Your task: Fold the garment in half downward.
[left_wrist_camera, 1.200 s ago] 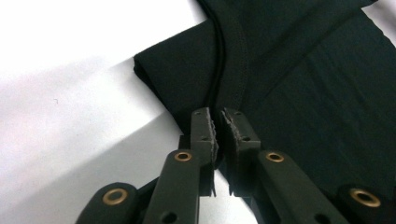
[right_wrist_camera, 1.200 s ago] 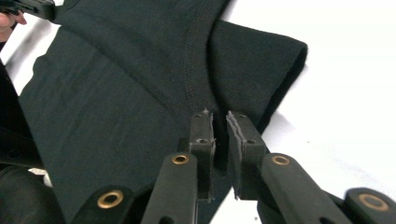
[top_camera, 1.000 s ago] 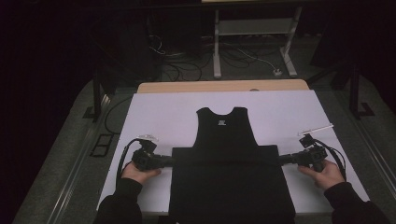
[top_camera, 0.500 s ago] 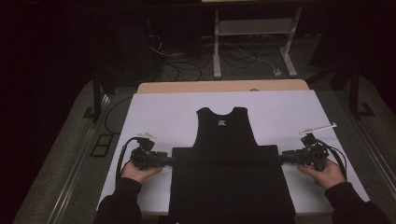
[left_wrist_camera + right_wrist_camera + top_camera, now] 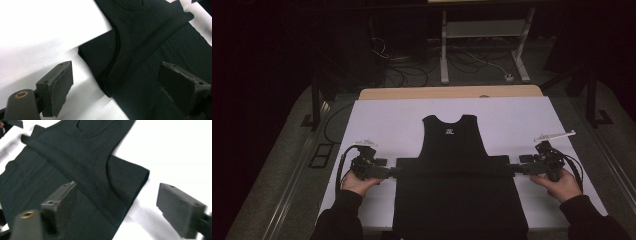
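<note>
Both hand-held grippers' jaws just opened, left [image 5: 393, 172] and right [image 5: 516, 169] level, flanking black garment's [image 5: 459, 190] fold.

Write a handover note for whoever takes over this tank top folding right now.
Left gripper: jaws just opened, nothing pinched, resting at the fold's left end.
Right gripper: jaws just opened too, empty, at the fold's right end.
Black tank top: flat on the white table cover, neck away from the person.
Done: the hem looks folded up across the body into a straight fold, now released.
Left: probably further folds to make it compact; pull both grippers clear first.
</note>
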Demonstrator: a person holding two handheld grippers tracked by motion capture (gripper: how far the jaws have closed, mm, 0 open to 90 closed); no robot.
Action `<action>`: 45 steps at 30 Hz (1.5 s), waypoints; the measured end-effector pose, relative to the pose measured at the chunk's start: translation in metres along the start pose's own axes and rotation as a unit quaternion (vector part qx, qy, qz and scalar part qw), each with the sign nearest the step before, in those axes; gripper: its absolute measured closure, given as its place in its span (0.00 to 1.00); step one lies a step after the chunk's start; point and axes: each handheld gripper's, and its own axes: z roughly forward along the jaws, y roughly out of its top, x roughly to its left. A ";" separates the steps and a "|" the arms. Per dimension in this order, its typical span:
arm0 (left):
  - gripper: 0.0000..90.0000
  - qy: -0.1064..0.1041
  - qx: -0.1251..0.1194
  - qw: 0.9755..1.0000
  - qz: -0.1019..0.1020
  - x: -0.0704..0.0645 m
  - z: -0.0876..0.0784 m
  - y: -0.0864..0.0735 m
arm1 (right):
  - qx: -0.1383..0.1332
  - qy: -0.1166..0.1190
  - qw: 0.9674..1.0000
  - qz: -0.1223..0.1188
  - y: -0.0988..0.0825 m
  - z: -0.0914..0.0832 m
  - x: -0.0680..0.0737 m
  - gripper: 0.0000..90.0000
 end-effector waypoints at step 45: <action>0.00 0.034 -0.004 0.998 0.048 -0.008 -0.009 0.045 | -0.042 0.001 0.998 -0.038 0.048 -0.018 0.004 0.00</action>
